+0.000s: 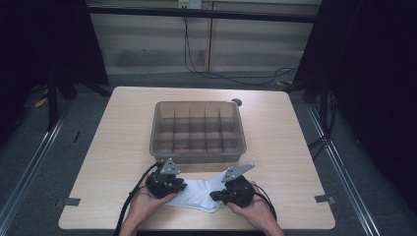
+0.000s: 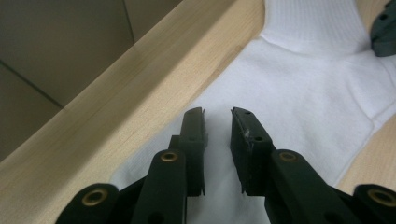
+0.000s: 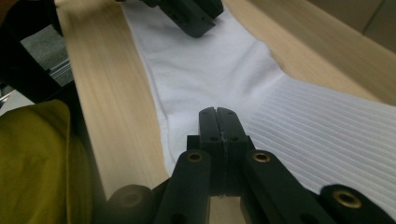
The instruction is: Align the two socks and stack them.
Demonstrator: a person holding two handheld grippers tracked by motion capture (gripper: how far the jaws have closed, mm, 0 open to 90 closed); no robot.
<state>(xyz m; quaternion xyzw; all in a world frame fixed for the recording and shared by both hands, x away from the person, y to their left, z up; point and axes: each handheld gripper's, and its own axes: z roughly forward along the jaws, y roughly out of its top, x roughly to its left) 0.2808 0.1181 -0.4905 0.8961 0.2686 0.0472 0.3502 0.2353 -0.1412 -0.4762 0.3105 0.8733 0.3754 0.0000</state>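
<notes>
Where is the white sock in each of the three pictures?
High view: the white sock lies at the table's near edge, between the left gripper and the right gripper.
Left gripper view: it spreads across the middle and upper right, under the open jaws.
Right gripper view: it runs from the top centre to the lower right.
Shared landmark: the pale wooden table.

Pale wood table (image 1: 275, 147) on grey carpeted floor (image 1: 74, 113). Metal floor rails (image 1: 29, 167) along both sides. Beige panelled wall (image 1: 147, 44) behind, with a black cable (image 1: 216, 73) trailing down. Dark curtains (image 1: 373, 73), possibly, flanking left and right. Dim, even lighting.
</notes>
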